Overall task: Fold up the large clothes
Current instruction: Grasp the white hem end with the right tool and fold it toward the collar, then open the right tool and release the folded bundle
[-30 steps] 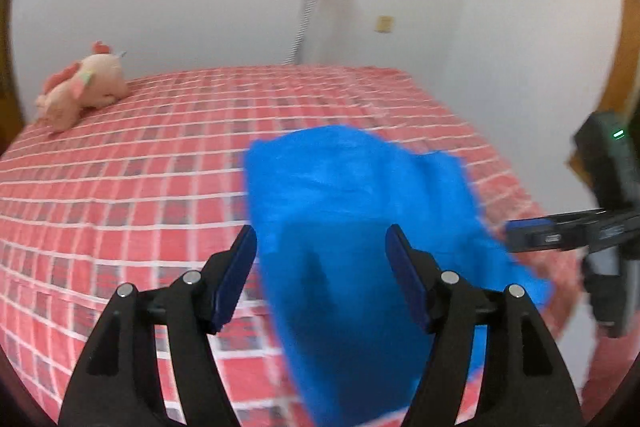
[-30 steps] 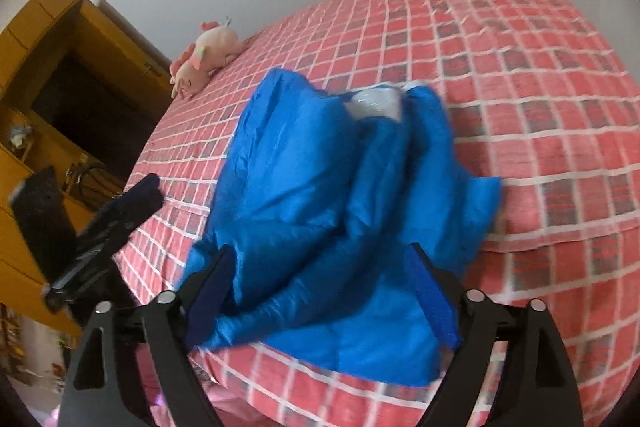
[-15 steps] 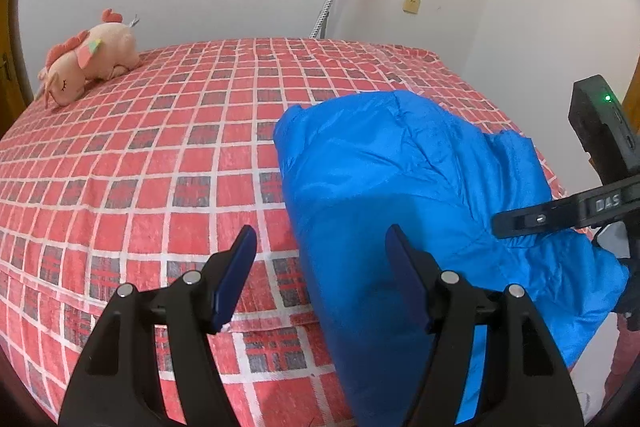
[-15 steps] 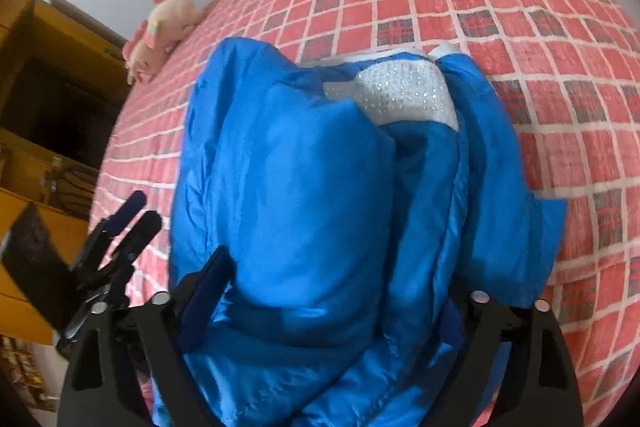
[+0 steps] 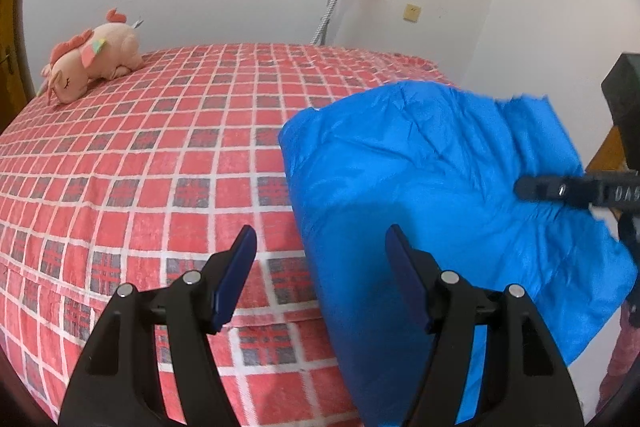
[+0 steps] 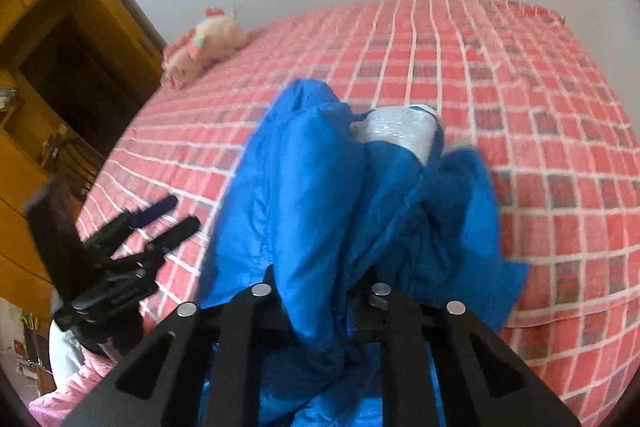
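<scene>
A: What is the right tool [image 6: 320, 291] doing?
B: Its jaws have just been closing, and now they clench a bunched fold of the blue jacket [image 6: 320, 187] near its hem.
A: And the left tool [image 5: 320, 267]?
B: Released, jaws well apart, holding nothing; the jacket's edge lies between its fingers without being pressed.
A: Where is the jacket?
B: On the red checked bed [image 5: 140, 167], at the near edge, well apart from the plush toy [image 5: 92, 55] at the far side.
A: Which step is this?
B: Taking hold to spread it, I judge. Next, the left tool needs its own grip on the hem.
</scene>
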The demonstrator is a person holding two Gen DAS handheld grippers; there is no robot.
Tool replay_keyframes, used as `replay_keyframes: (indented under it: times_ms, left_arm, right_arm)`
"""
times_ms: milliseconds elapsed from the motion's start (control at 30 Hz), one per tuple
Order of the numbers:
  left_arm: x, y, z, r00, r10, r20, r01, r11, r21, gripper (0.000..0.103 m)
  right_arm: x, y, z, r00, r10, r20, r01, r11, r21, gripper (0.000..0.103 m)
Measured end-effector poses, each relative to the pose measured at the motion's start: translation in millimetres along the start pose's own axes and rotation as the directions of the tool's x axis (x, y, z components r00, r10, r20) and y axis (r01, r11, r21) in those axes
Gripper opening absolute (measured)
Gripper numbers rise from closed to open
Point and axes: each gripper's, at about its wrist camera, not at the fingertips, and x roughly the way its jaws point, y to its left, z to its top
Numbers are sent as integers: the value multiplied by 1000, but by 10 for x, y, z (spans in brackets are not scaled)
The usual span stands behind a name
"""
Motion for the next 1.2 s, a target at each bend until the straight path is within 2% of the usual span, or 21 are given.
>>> replay_keyframes:
  times_ms: [100,167,300,367,567,600,667,733,800,833,933,1000,1067,1200]
  left_arm:
    - [-65,-149,15,999,-36,8,36,999,7,66]
    - [-44,-305,9,999,-50,4,50,998,33,66]
    - [123,-586,-60,998,-54,-36,57,995,86,66]
    - [231,-696,-109,997,-43,-59,49,993,109,66]
    - [362,-827,-247,999,-12,-47,18,991,135,67]
    - [371,-826,-255,999,-8,-49,15,991,132,67]
    - [344,-802,-243,999,-5,-52,12,992,128,66]
    - [256,-769,-215,998,-14,-54,20,993,116,66]
    - [141,-764,-204,999,-17,-33,21,993,113,66]
    - [74,-759,-206,1000,-14,-18,16,993,116,67]
    - [-63,-791,-203,1000,6,13,-7,993,114,69]
    - [-88,-841,-219,1000,-7,12,6,993,115,69]
    - [-95,-891,-259,1000,-10,9,8,992,125,69]
    - [-52,-960,-378,1000,-16,-15,18,990,141,69]
  right_arm:
    - [-277,-166,-20,999,-19,48,18,1000,12,15]
    - [-334,-383,-88,999,-27,45,25,999,48,15]
    - [-145,-814,-285,1000,-2,-22,5,993,122,16]
    - [0,-1043,-420,999,33,-40,-26,986,165,21]
    - [144,-1319,-681,994,109,-8,-105,971,214,32]
    - [113,-1305,-691,995,99,-6,-96,975,199,34]
    - [-17,-1237,-708,999,43,-7,-41,986,161,47]
    - [-223,-1074,-733,999,-39,19,38,995,87,48]
    - [-499,-853,-763,986,-146,83,146,989,8,48]
    - [-619,-750,-772,979,-168,114,171,985,-23,48]
    - [-859,-410,-787,979,-126,157,145,983,-116,47]
    - [-811,-171,-800,987,-84,136,108,978,-180,42]
    - [-671,4,-819,993,-68,96,89,969,-231,32]
    - [-482,24,-989,993,-109,35,114,959,-260,23]
